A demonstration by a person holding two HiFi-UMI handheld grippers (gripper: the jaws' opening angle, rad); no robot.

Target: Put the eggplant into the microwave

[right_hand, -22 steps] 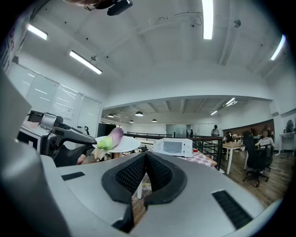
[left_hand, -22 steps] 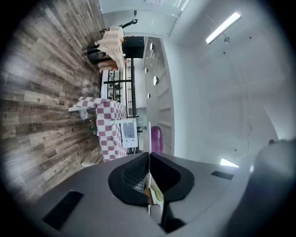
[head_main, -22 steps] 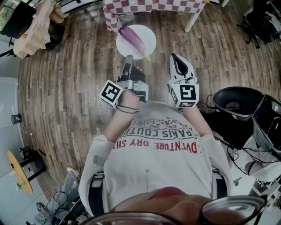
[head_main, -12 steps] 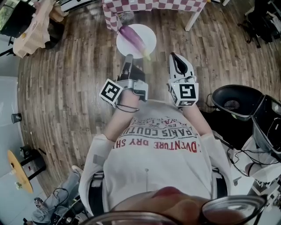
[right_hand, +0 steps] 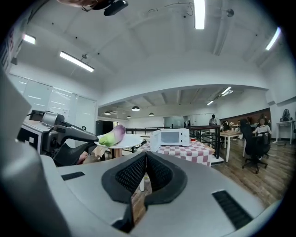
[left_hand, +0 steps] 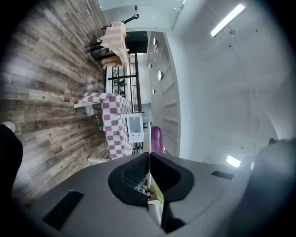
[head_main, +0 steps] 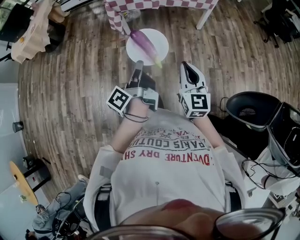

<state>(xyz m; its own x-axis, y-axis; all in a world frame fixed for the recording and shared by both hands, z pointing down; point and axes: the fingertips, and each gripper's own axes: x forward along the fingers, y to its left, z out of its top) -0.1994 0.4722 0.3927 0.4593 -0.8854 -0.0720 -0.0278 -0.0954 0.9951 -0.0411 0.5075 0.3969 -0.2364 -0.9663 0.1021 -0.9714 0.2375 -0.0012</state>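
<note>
Room: open office, wood-plank floor (head_main: 70,93); a table with a red-and-white checked cloth (head_main: 154,4) stands at the far edge of the head view.

Left gripper (head_main: 139,63): held level and rolled onto its side. Its jaws are pressed together on the near rim of a white plate (head_main: 160,44), which shows edge-on as a thin white line between the pads.

Eggplant (head_main: 144,43): lies diagonally across the plate, purple body away from the person, green stem end toward the near rim. The plate is carried in the air above the floor, short of the table.

Right gripper (head_main: 185,65): just right of the plate and apart from it, jaws together with nothing between them.

Microwave (right_hand: 170,137): white, on the checked table ahead in the right gripper view.

Far right: a black chair (head_main: 248,110).
</note>
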